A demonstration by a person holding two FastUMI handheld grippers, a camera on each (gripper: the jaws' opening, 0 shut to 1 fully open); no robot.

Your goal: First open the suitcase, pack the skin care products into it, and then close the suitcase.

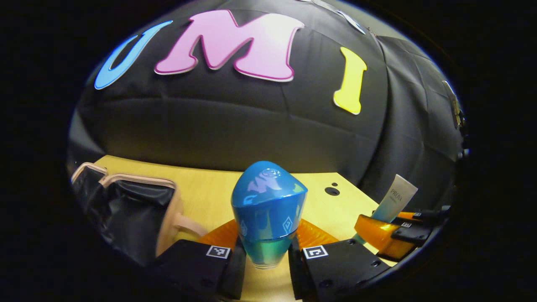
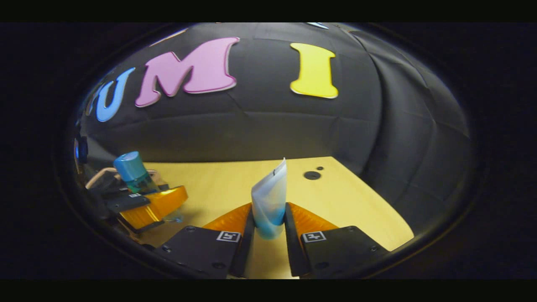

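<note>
Fingers (image 1: 235,260) pinch blue bottle (image 1: 268,209); others clamp tube (image 2: 269,201).

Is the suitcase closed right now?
No, in the left gripper view the suitcase lies open on the table, showing its dark lining.

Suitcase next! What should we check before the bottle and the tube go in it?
1. Left gripper shut on the blue bottle: ok, both fingers press its lower part.
2. Right gripper shut on the white tube: ok, held upright.
3. Suitcase open: ok, its dark lining shows at the left of the left gripper view.
4. Free room inside the suitcase: cannot tell, the inside is mostly hidden.
5. Bottle's cap on: ok.
6. Wooden table between the grippers and the suitcase free of obstacles: ok as far as it shows.
</note>
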